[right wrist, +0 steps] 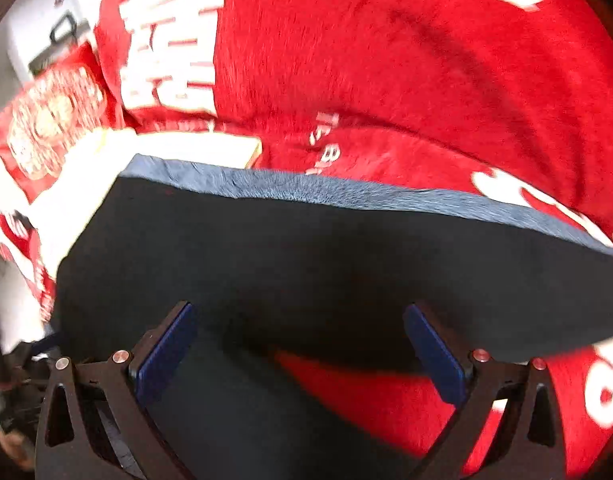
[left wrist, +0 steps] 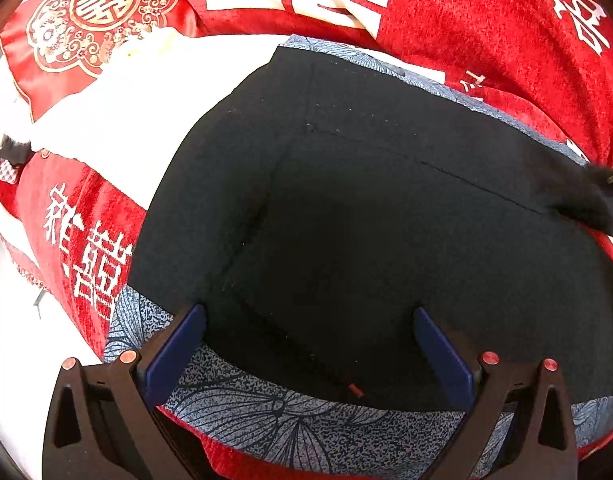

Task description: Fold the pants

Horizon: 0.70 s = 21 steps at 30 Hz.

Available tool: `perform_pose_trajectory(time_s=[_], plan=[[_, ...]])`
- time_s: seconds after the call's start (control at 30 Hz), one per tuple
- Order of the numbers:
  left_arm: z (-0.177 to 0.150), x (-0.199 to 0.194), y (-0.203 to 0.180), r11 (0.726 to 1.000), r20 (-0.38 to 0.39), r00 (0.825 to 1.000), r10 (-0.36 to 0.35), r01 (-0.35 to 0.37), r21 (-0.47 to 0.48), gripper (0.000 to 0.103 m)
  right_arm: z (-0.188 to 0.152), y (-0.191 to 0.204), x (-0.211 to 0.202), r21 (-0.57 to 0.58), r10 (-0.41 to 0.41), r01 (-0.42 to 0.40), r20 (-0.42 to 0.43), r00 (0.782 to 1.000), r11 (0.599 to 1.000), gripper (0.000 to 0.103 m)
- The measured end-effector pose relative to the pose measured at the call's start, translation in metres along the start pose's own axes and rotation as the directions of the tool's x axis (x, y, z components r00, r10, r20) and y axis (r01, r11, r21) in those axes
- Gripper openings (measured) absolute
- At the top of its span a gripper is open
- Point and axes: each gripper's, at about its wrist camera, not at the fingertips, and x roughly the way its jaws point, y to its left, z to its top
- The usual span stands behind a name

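Note:
The black pants [left wrist: 366, 208] lie folded on top of a blue-grey leaf-patterned cloth [left wrist: 274, 412] on a red bedspread. My left gripper [left wrist: 309, 316] is open, its blue pads just above the near edge of the pants, holding nothing. In the right wrist view the pants [right wrist: 306, 260] fill the middle, with the blue-grey cloth [right wrist: 346, 194] showing along their far edge. My right gripper [right wrist: 298, 312] is open over the pants' near edge, empty. This view is motion-blurred.
A red bedspread with white characters [left wrist: 486, 32] [right wrist: 386, 60] surrounds the pants. A red embroidered cushion [left wrist: 90, 20] and folded white cloth [left wrist: 138, 92] lie at the far left. The other gripper's dark tip [left wrist: 610, 196] shows at the right edge.

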Motion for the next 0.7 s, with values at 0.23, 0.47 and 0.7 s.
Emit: perform_pose_trajectory(time_s=[0.23,0.47,0.7], plan=[[0.007,-0.001,-0.008,1.000,-0.009,1.000,0.023,-0.023,0.018,0.103,-0.017,-0.084,0.018,0.149,-0.240,0.257,-0.125,0.963,0.955,0.103],[0.013,-0.012,-0.029,0.999,0.007,1.000,0.029,-0.029,0.043,0.103,-0.058,-0.036,-0.078,0.231,-0.205,0.193,0.032,0.978,0.954,0.103],[0.012,-0.031,-0.026,0.998,0.057,0.998,0.006,-0.010,0.062,0.103,-0.122,0.072,-0.094,0.035,-0.067,0.064,0.085,0.994,0.997,0.103]])
